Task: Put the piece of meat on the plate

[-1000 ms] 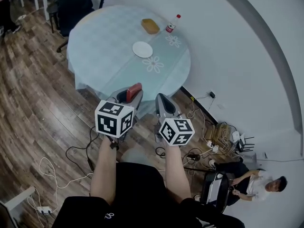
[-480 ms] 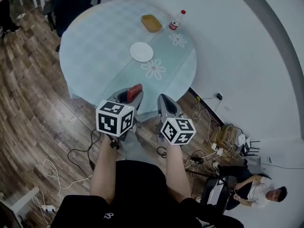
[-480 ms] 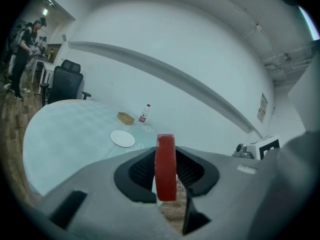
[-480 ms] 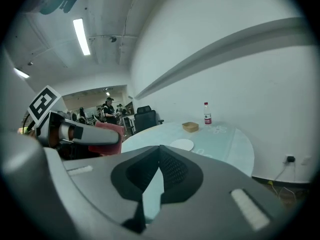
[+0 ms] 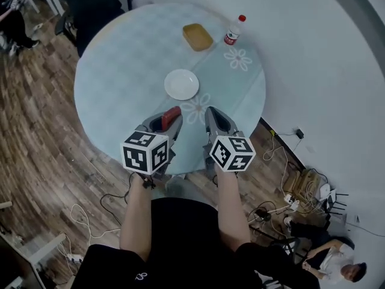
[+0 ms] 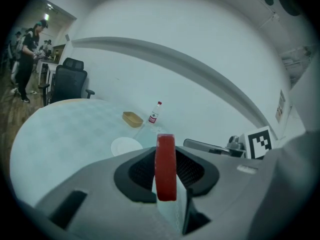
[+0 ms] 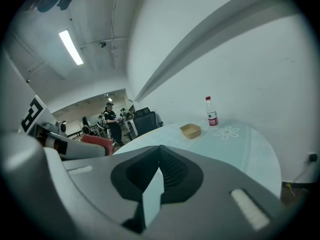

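Observation:
A red piece of meat (image 5: 171,115) stands on edge between the jaws of my left gripper (image 5: 170,119), which is shut on it; in the left gripper view the meat (image 6: 165,169) fills the gap of that gripper (image 6: 165,151). The white plate (image 5: 181,84) lies bare on the round blue-clothed table (image 5: 120,71), just beyond both grippers, and shows again in the left gripper view (image 6: 125,145). My right gripper (image 5: 212,114) hangs beside the left one over the table's near edge. Its jaws (image 7: 160,151) meet at the tips with nothing in them.
A yellow-brown tray (image 5: 197,37) and a red-labelled bottle (image 5: 234,31) stand at the table's far side. An office chair (image 5: 96,2) is behind the table. Cables (image 5: 84,212) lie on the wood floor. A person (image 5: 337,270) sits at the lower right.
Both grippers have come forward from over the floor to above the table's near edge, and the plate is now close ahead. The meat stays held in the left gripper.

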A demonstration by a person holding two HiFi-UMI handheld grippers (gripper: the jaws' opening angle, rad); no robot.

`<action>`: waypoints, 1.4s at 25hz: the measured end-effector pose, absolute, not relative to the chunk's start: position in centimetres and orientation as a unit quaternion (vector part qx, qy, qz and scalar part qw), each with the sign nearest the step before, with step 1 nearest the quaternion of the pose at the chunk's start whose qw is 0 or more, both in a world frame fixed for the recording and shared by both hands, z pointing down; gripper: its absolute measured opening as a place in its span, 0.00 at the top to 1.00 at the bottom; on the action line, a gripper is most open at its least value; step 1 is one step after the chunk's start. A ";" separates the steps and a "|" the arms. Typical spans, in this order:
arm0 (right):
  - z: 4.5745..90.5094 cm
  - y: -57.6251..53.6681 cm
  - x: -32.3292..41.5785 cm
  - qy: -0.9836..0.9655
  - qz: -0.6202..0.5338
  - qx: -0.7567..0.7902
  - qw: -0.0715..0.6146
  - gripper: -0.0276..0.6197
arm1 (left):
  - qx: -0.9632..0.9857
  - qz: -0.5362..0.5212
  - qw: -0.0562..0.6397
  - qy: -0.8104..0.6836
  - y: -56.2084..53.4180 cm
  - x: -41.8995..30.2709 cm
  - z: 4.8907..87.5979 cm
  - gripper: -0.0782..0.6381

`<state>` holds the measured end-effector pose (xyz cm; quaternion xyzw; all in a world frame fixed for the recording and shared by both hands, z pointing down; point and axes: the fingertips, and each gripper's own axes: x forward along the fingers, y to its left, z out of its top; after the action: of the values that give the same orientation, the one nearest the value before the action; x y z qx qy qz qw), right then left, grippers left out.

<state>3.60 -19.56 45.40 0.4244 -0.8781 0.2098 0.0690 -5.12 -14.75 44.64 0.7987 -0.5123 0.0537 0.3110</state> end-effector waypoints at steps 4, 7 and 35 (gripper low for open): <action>46.4 -22.6 3.1 -0.883 0.226 0.405 0.071 0.95 | 0.786 0.072 0.321 -0.523 -17.3 -5.4 45.6 0.76; 46.7 -24.9 2.1 -0.883 0.238 0.400 0.059 0.95 | 0.780 0.087 0.321 -0.530 -19.2 -6.7 46.0 0.76; 55.4 -32.4 8.0 -0.800 0.333 0.494 0.071 0.95 | 0.762 0.321 0.302 -0.475 -36.8 -7.2 62.2 0.76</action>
<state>7.98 -32.38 55.37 0.4942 -0.7997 0.3335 0.0709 -7.22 -36.83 62.21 0.7615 -0.4753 0.3205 0.3024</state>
